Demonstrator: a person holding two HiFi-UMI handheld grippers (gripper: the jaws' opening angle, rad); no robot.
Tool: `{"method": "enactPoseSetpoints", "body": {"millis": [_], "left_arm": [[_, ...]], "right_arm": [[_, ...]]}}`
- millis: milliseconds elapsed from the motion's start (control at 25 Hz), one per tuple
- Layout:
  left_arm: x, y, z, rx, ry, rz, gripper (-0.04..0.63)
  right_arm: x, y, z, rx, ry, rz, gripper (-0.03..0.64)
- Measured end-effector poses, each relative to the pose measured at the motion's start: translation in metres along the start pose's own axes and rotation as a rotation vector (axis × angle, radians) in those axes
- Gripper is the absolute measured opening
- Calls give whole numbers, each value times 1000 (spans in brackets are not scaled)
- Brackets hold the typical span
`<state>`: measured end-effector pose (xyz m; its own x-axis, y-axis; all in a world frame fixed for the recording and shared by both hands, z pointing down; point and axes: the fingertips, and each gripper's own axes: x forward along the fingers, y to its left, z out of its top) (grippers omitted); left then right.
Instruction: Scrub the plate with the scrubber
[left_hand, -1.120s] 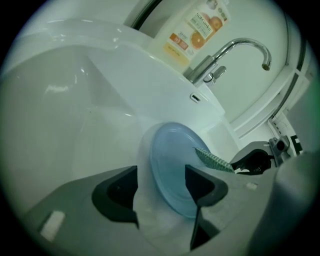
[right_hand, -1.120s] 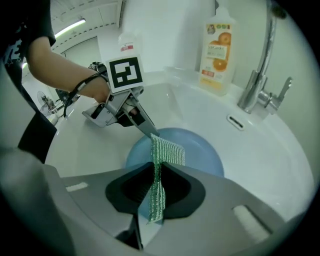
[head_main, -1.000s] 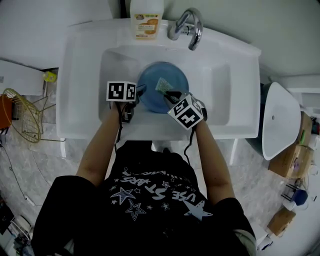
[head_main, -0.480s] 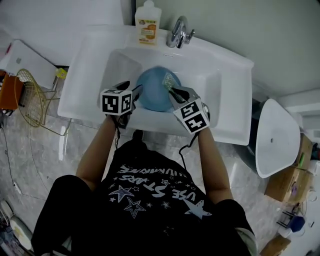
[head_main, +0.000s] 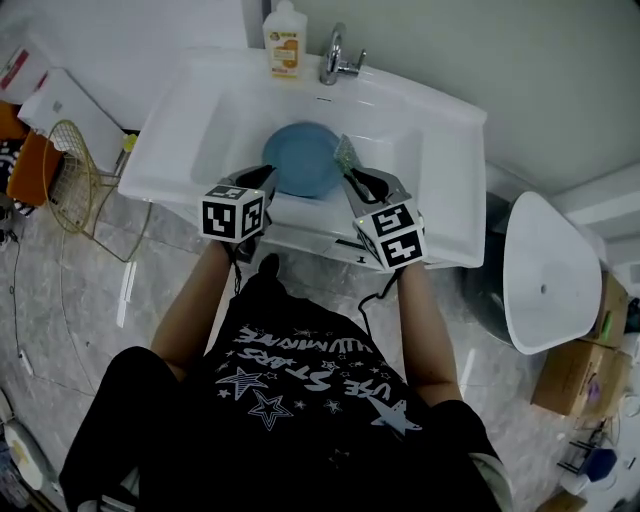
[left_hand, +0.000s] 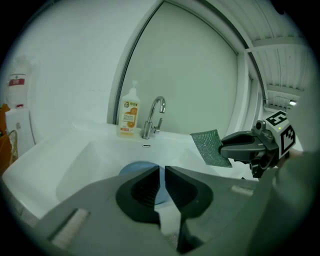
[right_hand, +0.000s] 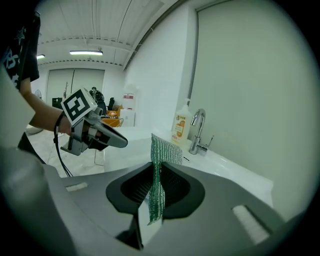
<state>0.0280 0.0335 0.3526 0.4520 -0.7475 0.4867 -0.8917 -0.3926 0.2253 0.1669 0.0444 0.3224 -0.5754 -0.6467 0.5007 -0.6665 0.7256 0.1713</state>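
A blue plate (head_main: 303, 160) lies flat in the white sink (head_main: 440, 150), and its near part shows past the jaws in the left gripper view (left_hand: 135, 167). My right gripper (head_main: 348, 172) is shut on a green mesh scrubber (head_main: 346, 152), which hangs upright between its jaws (right_hand: 159, 185) above the plate's right rim. My left gripper (head_main: 268, 176) hovers at the plate's near left rim. Its jaws are shut with only a slit between them and hold nothing (left_hand: 162, 172). Each gripper shows in the other's view: the right gripper (left_hand: 250, 147) and the left gripper (right_hand: 97, 134).
A soap bottle (head_main: 284, 38) and a chrome faucet (head_main: 334, 60) stand at the sink's back edge. A wire rack (head_main: 75, 180) sits on the floor to the left. A white bin (head_main: 545, 270) and cardboard boxes (head_main: 570, 375) stand to the right.
Both grippers have drawn back toward the sink's front rim. The scrubber has lifted off the plate's face. The left gripper is no longer at the plate's edge. The head view has shifted.
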Motion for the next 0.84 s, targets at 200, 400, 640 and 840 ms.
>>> {"method": "enactPoseSetpoints", "body": {"millis": [200, 400, 640, 840], "left_arm": [[-38, -42, -21, 22, -26, 8, 6], [-72, -74, -61, -33, -4, 1, 5], [-93, -84, -84, -42, 4, 10, 5], [-106, -78, -72, -35, -43, 11, 5]], "right_arm": [[-41, 22, -10, 2, -42, 21, 80], [-64, 52, -27, 16, -48, 69, 80], [-74, 75, -42, 50, -54, 89, 80], [-79, 80, -40, 70, -62, 75, 78]]}}
